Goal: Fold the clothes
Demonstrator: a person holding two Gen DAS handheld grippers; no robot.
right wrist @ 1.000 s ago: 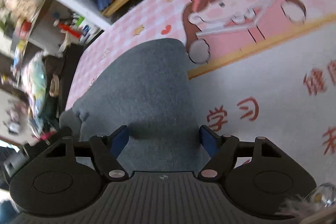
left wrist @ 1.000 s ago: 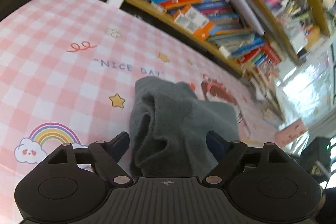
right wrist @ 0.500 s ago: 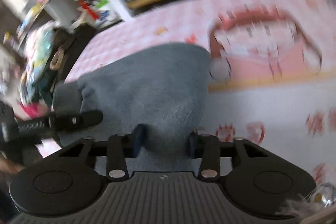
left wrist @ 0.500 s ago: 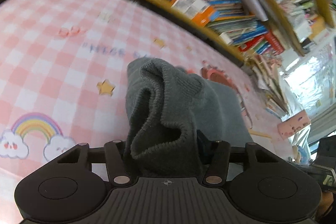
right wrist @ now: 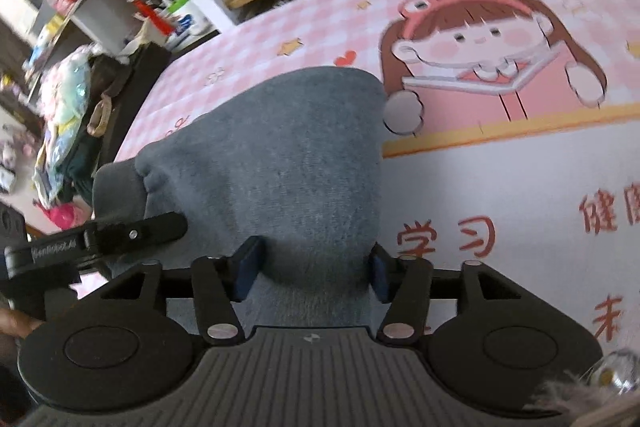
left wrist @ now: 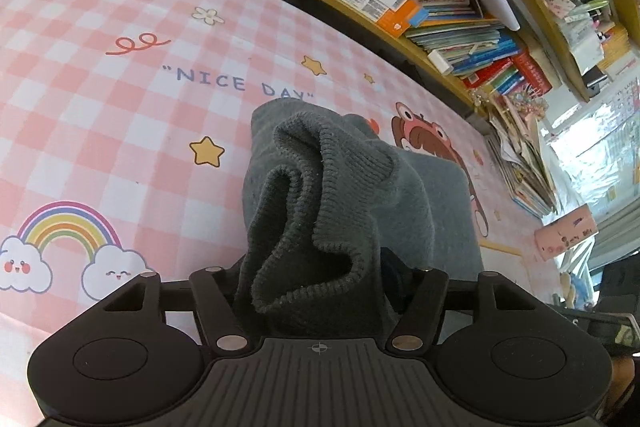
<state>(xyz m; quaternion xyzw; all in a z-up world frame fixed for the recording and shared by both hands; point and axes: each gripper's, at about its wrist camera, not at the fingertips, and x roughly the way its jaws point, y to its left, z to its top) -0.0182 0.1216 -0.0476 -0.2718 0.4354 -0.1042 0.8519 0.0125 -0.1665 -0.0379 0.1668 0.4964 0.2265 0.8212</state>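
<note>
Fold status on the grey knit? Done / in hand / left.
Done: grey knit already doubled into a thick bundle on the pink mat.
In hand: left gripper and right gripper each have cloth between their fingers, jaws just reopening.
Left: ribbed cuff stands bunched, not flat.

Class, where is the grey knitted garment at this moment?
The grey knitted garment lies bunched on the pink checked cloth, right of the yellow star, just below the "NICE DAY" lettering, in the left wrist view.

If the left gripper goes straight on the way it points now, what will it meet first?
Most likely the grey knitted garment itself: its bunched ribbed edge already sits between the fingers of the left gripper, whose jaws have just been opening. Beyond it lies the pink checked mat, though depth is hard to judge.
</note>
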